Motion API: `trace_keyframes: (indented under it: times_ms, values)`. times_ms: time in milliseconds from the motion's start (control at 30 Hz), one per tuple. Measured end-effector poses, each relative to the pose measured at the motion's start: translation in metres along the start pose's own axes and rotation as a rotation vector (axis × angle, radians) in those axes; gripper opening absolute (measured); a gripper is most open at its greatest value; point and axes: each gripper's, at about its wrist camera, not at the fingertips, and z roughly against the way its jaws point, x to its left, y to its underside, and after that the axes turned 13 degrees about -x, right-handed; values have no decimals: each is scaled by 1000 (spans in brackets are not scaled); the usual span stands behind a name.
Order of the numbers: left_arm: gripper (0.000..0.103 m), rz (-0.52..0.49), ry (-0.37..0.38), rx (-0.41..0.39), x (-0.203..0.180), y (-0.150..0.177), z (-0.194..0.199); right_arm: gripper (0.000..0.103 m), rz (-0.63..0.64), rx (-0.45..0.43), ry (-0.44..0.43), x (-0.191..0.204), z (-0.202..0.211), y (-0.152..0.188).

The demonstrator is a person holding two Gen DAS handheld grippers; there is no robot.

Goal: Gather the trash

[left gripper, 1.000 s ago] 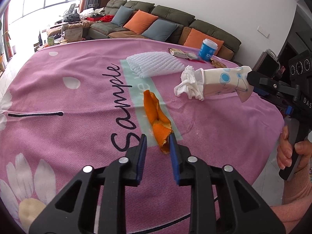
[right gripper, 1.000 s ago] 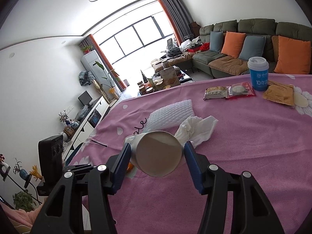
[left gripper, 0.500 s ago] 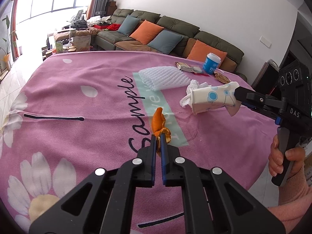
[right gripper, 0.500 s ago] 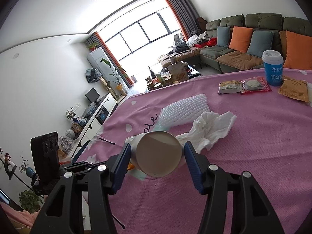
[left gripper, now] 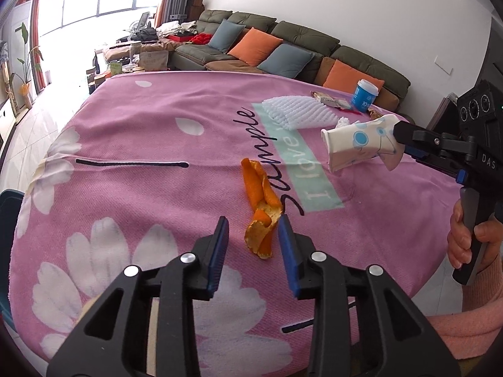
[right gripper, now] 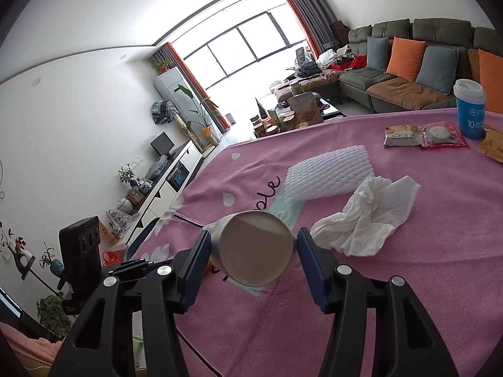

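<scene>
Left tool point(left gripper: 253, 245) sits low over the pink table point(left gripper: 132, 144) with its jaws opening, and the orange peel point(left gripper: 261, 207) lies on the cloth, its near end between the pads, neither one pressing on it. Right tool point(right gripper: 251, 260) is clamped on a paper cup point(right gripper: 256, 246), held sideways above the table with its mouth pointing away from the hand point(left gripper: 471, 238). A crumpled tissue point(right gripper: 367, 213) lies just beside white foam netting point(right gripper: 330, 176). Snack packets point(right gripper: 424, 135) and a blue cup point(right gripper: 470, 110) sit at the far edge.
</scene>
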Motion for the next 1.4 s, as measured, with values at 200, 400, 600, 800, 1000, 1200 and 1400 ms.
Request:
trace_keyframes:
  times_ms: [200, 400, 600, 800, 1000, 1200, 1400]
  values:
    - [14, 28, 43, 18, 3, 4, -11, 54, -8, 13, 1, 0, -5, 2]
    - [12, 18, 23, -9, 2, 3, -4, 54, -8, 20, -23, 5, -12, 3]
    - [12, 25, -14, -57, 10, -2, 21, 54, -4, 25, -75, 20, -24, 3]
    - [12, 42, -66, -102, 25, -6, 51, 54, 2, 36, -137, 39, -38, 2]
    - [12, 68, -127, -136, 44, -7, 79, 53, 13, 69, -199, 62, -59, 3]
    - [12, 106, -188, -162, 67, -4, 103, 53, 34, 97, -242, 82, -78, 4]
    - [12, 141, -243, -182, 90, 3, 124, 53, 46, 124, -257, 96, -96, 5]
